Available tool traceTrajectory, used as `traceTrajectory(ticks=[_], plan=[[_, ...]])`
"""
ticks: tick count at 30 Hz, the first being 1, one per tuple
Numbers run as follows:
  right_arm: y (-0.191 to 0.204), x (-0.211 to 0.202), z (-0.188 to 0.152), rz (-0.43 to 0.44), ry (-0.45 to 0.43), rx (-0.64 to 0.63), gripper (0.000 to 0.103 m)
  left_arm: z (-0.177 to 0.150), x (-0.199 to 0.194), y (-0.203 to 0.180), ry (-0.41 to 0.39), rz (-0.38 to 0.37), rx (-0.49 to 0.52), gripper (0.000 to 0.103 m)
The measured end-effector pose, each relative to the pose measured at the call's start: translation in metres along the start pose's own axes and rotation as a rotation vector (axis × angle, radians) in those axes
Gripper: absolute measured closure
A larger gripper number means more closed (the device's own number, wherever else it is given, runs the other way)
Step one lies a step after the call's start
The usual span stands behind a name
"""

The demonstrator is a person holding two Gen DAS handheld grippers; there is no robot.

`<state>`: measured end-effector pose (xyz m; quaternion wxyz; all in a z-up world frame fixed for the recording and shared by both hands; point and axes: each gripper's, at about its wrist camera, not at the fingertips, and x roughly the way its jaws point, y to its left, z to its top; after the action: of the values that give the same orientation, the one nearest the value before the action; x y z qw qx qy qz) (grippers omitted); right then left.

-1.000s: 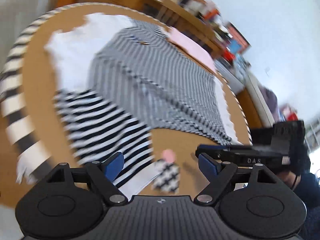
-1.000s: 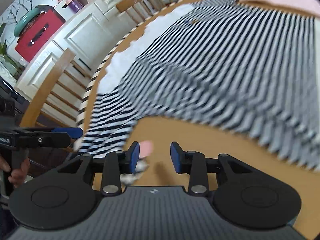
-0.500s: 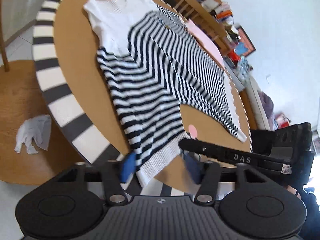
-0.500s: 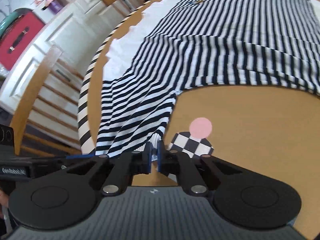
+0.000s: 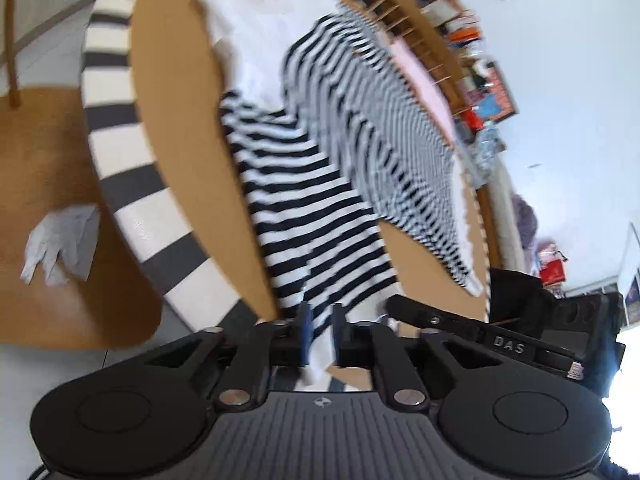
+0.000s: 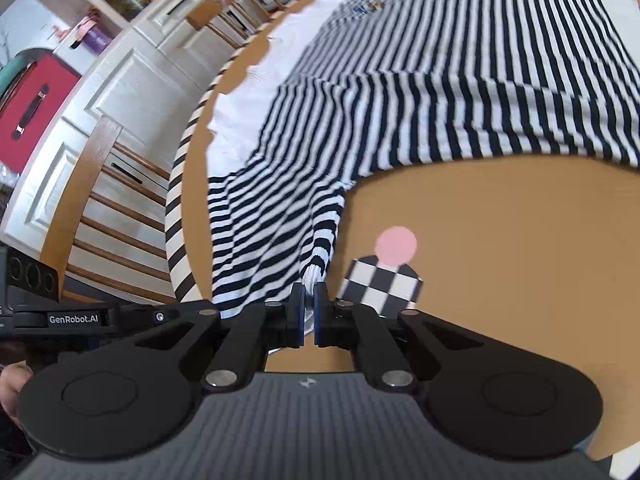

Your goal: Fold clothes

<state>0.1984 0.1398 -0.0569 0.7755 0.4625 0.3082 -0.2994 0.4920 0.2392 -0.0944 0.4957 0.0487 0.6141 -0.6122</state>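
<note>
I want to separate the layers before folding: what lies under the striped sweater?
A white garment pokes out from under the striped sweater at its far end, on the round table. How far beneath it reaches is covered.

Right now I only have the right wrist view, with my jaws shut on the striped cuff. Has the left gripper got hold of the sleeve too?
Observer: Yes. The left gripper has just been closing, and the sleeve edge sits pinched between its pads.
Operator: Anything lying off the table on that side?
Observer: A crumpled white cloth lies on a lower wooden surface, left of the table.
</note>
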Motion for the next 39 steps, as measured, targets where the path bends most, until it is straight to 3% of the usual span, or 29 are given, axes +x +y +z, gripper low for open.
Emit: traceTrajectory(ticks=[6,10,12,13,14,15,17,24,31,36,39], plan=[[-0.007,0.001,0.0,-0.004,0.026,0.006,0.099,0.006,0.002,-0.006,0.038,0.045,0.003,0.055],[-0.008,0.001,-0.002,-0.003,0.03,0.016,0.099,0.002,0.0,-0.008,0.052,0.067,-0.001,0.052],[-0.008,0.001,-0.004,-0.002,0.03,0.023,0.099,0.0,0.003,-0.008,0.055,0.044,-0.002,0.052],[-0.008,0.001,-0.004,-0.001,0.03,0.026,0.099,-0.001,0.006,-0.009,0.059,0.031,0.005,0.054],[-0.008,0.001,-0.005,-0.001,0.03,0.03,0.099,-0.001,0.01,-0.01,0.066,0.029,0.013,0.064],[-0.008,0.001,-0.006,0.0,0.03,0.033,0.099,-0.002,0.014,-0.011,0.078,0.036,0.016,0.082],[-0.008,0.001,-0.006,-0.001,0.027,0.035,0.099,-0.004,0.019,-0.011,0.089,0.049,0.023,0.101],[0.002,-0.011,0.002,0.029,0.008,0.003,0.099,0.002,-0.005,-0.019,-0.008,0.036,0.033,0.1],[0.016,-0.027,0.05,0.089,-0.076,-0.04,0.099,0.063,-0.01,-0.055,-0.168,0.009,0.065,0.1],[-0.008,-0.024,0.103,0.094,-0.114,0.064,0.098,0.124,0.024,-0.085,-0.256,0.02,0.08,0.1],[-0.029,-0.013,0.128,0.063,-0.109,0.125,0.098,0.157,0.054,-0.096,-0.261,0.056,0.083,0.1]])
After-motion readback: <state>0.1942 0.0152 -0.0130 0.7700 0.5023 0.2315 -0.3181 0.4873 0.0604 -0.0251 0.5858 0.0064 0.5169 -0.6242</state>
